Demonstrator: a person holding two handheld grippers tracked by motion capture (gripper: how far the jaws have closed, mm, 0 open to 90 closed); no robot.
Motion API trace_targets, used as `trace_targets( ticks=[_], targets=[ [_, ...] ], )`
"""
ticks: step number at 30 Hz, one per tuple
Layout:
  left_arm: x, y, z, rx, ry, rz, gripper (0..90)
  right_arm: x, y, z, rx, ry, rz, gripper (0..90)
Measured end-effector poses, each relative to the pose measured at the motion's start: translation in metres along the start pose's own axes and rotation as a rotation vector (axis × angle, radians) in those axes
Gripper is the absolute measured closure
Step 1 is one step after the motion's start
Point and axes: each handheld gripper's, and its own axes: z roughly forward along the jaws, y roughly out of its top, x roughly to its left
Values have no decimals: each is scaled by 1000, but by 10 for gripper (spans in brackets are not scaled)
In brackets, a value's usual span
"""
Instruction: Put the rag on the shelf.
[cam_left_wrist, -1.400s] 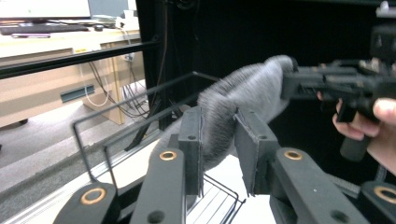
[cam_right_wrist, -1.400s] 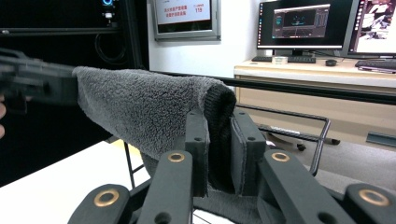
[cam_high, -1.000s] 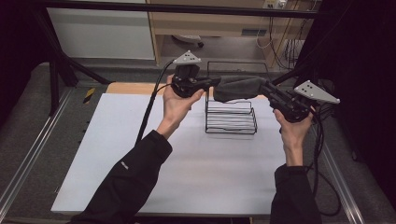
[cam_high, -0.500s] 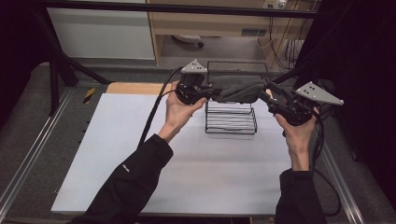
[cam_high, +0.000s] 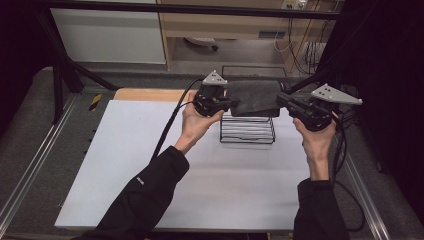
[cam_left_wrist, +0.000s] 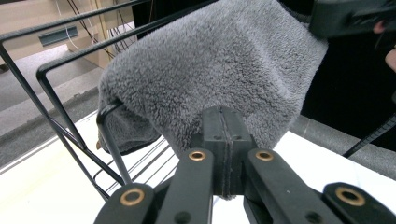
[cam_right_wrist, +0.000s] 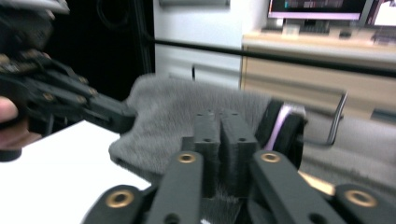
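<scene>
A dark grey fluffy towel (cam_high: 256, 97) hangs stretched between my two grippers above a black wire rack (cam_high: 248, 131) at the back of the white table. My left gripper (cam_high: 231, 103) is shut on the towel's left edge, and the left gripper view shows the towel (cam_left_wrist: 219, 70) draped over the rack's top bars (cam_left_wrist: 70, 74) with the jaws pressed together on the cloth. My right gripper (cam_high: 280, 99) is shut on the towel's right edge. In the right gripper view its jaws pinch the towel (cam_right_wrist: 187, 112) and the left gripper (cam_right_wrist: 122, 115) grips the far side.
The white table top (cam_high: 210, 185) stretches toward the person in front of the rack. A wooden strip (cam_high: 150, 94) lies along the back left edge. Metal rails (cam_high: 35, 165) run down both sides. Cables trail from both grippers, and a wooden cabinet (cam_high: 225, 22) stands beyond the table.
Both grippers have lifted and moved apart, pulling the towel from a bunched roll into a flat, taut sheet above the rack.
</scene>
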Motion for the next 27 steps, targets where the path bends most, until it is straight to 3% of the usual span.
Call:
trace_targets(
  ticks=[8, 20, 24, 27],
  targets=[
    [3, -10, 6, 2, 8, -9, 900, -9, -22, 11, 65, -15, 36, 900],
    [7, -18, 10, -11, -1, -20, 886, -13, -33, 21, 70, -43, 51, 881],
    [6, -18, 4, -7, -8, -18, 832, -10, -30, 16, 54, -34, 39, 812],
    [5, -16, -4, -4, -4, -15, 759, -6, -23, 11, 44, -26, 24, 704]
  ],
)
